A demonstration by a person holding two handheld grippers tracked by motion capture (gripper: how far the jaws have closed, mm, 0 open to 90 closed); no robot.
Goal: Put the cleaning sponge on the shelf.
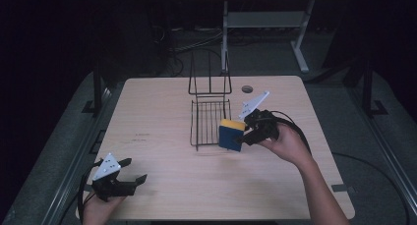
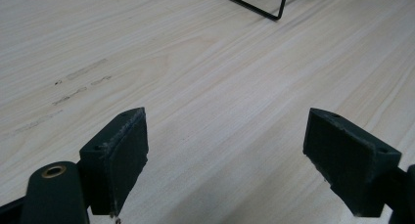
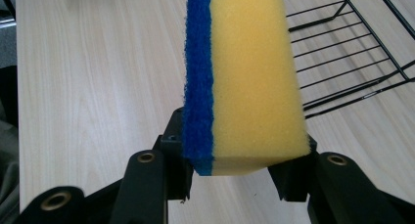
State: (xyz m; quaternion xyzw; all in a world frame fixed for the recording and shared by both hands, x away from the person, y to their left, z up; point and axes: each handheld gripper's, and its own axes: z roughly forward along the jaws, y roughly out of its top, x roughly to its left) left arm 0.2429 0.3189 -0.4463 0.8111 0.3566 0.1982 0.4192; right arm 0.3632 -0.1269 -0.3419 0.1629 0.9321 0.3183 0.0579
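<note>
A yellow sponge (image 1: 230,134) with a blue scouring face hangs just off the near right corner of a black wire rack (image 1: 209,118) in the high view. My right gripper (image 1: 242,137) is shut on that sponge (image 3: 247,82), its black pads pressing both sides near the sponge's lower end. In the right gripper view the wire rack (image 3: 352,53) lies to the right of the sponge. My left gripper (image 1: 134,171) rests low at the table's near left corner. Its jaws stand wide open over bare wood, and the left gripper (image 2: 225,150) has nothing between its pads.
The rack has an upright wire back (image 1: 210,77) on its far side. A round cable hole (image 1: 247,89) sits in the light wooden table (image 1: 162,107) behind the rack. One wire foot of the rack (image 2: 274,11) reaches into the left gripper view's top edge.
</note>
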